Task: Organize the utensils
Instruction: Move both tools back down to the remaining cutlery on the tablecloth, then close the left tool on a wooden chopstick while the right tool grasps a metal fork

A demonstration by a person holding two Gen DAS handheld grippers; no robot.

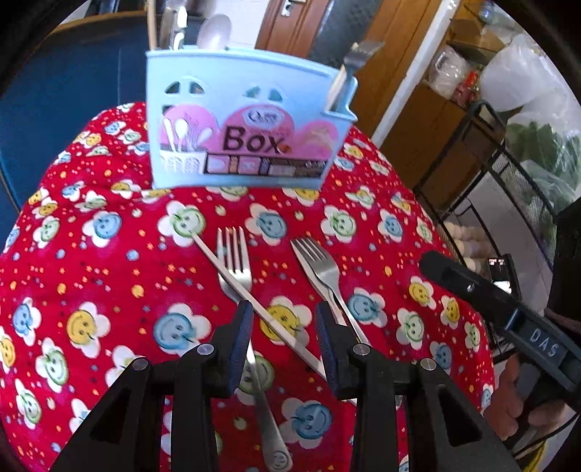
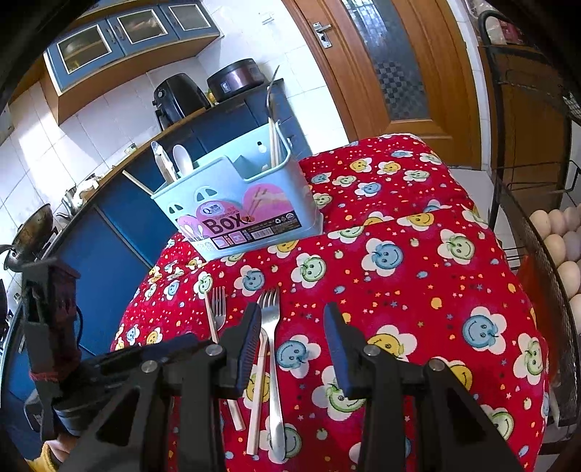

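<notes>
Forks on the red smiley-face cloth (image 1: 109,254), that's the picture from the left wrist camera. Left fork (image 1: 236,261) lies tines away, with a pale chopstick (image 1: 261,312) crossing over its neck on a diagonal. Right fork (image 1: 319,265) sits just beside it, handle running down toward the camera. The left gripper (image 1: 285,345) hovers above them, fingers (image 1: 241,341) spread wide, pinching nothing. Behind the forks stands the blue utensil box (image 1: 247,119), upright on the cloth, a white spoon (image 1: 216,31) poking up from its left end and a fork handle (image 1: 357,54) from the small side pocket on the right. The right gripper's black body (image 1: 508,316) shows at the right edge.

Over to the right wrist camera: the right gripper (image 2: 294,348) hangs over the same cloth (image 2: 435,254), fingers (image 2: 339,352) parted, empty. One fork (image 2: 270,345) lies between them, nearer the left finger, a chopstick (image 2: 258,392) just beside it. The other fork (image 2: 218,308) is further left, partly hidden by the finger, so how it meets its chopstick is hard to tell. The box (image 2: 232,203) stands at the cloth's far edge, with the spoon (image 2: 183,158) and chopsticks (image 2: 272,145) standing in it. Eggs (image 2: 559,236) sit in a wire rack at right.
</notes>
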